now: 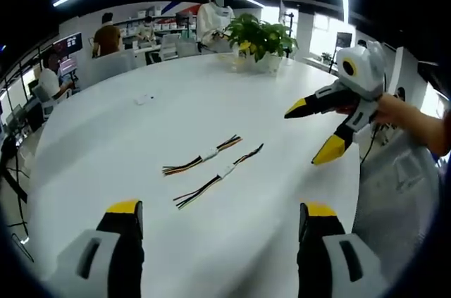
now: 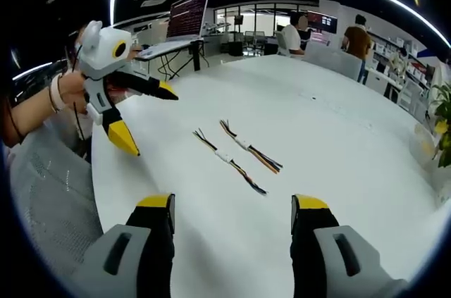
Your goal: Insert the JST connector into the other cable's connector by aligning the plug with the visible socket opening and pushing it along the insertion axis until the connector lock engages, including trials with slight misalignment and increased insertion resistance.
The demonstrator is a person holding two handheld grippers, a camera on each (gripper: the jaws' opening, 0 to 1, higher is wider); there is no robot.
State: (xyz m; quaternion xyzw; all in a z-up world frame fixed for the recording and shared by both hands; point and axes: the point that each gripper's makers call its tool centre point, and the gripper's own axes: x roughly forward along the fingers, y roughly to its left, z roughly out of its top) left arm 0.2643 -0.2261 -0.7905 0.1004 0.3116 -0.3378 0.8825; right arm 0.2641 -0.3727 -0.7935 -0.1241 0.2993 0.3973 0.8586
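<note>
We judged this to be the very start of the task: nothing was picked up yet, and both cables lay loose on the white desk [image 1: 99,150]. Nearest in the left gripper view, the left claw [image 1: 222,215] stood with its yellow-tipped jaws wide apart, holding nothing and touching nothing, raised above the desk. In the right gripper view the right claw [image 2: 232,208] was likewise spread wide and empty, hanging over the desk edge.

Beyond the jaws lay the two short cables, side by side and near each other but apart. In the left gripper view the nearer cable [image 1: 218,174] ran slantwise with its white connector [image 1: 225,170] about midway, and the farther cable [image 1: 203,156] lay just behind it with its own white connector [image 1: 209,154]. In the right gripper view we saw the same pair, one cable [image 2: 230,160] beside the other [image 2: 250,147]. Each looked to us like wires joined at a white housing; we could not tell whether the plugs were mated or which end was the socket.

The next move, as we judged it, called for lowering each claw onto one cable close to its white housing, gripping the wires or body squarely so the plug and socket could be turned to face each other along one axis
</note>
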